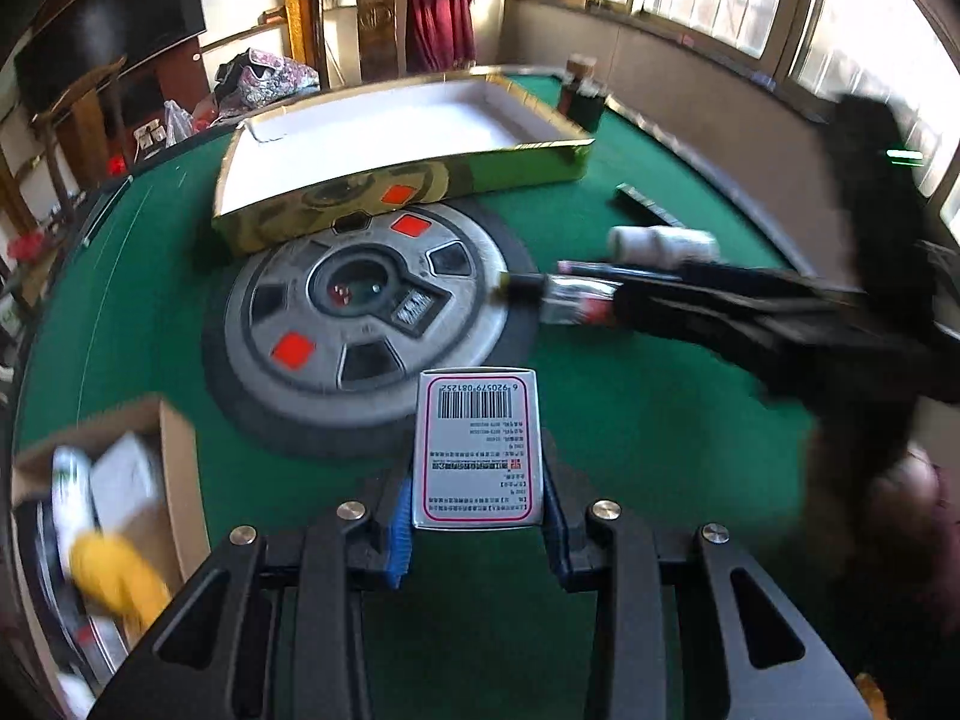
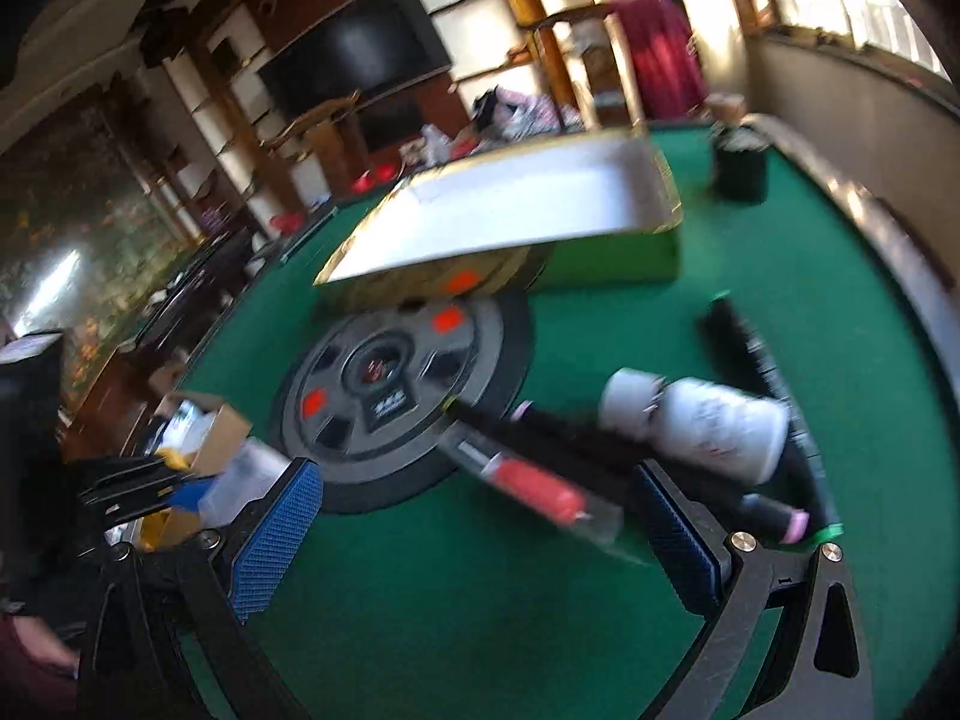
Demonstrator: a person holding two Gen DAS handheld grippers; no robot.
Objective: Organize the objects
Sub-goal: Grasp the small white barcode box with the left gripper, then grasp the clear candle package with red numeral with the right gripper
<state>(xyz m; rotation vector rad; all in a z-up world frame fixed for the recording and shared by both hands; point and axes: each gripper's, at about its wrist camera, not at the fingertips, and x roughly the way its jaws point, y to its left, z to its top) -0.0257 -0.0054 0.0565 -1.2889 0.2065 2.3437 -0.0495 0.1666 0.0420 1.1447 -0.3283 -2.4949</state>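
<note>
Two risks stand out, and both are best placed against the round dial (image 1: 366,312) set in the middle of the green table (image 1: 630,432). Biggest thing first: the shallow gold-edged tray (image 1: 408,120) lies just beyond the dial with its near wall overlapping the dial's far rim, and its white floor is bare, so I judge it the likely destination; a careless drop could catch that wall. On the near side of the dial the left gripper (image 1: 480,474) is clamped on a small barcoded box (image 1: 477,450), whose top stands well clear of the pads, so a quick swing might twist it loose. To the right of the dial the right gripper (image 2: 480,510) hangs with jaws apart and nothing between the pads, above a white bottle (image 2: 702,420) and a red-tipped pen (image 2: 528,480); closing there could pinch both, or set the round bottle rolling.
</note>
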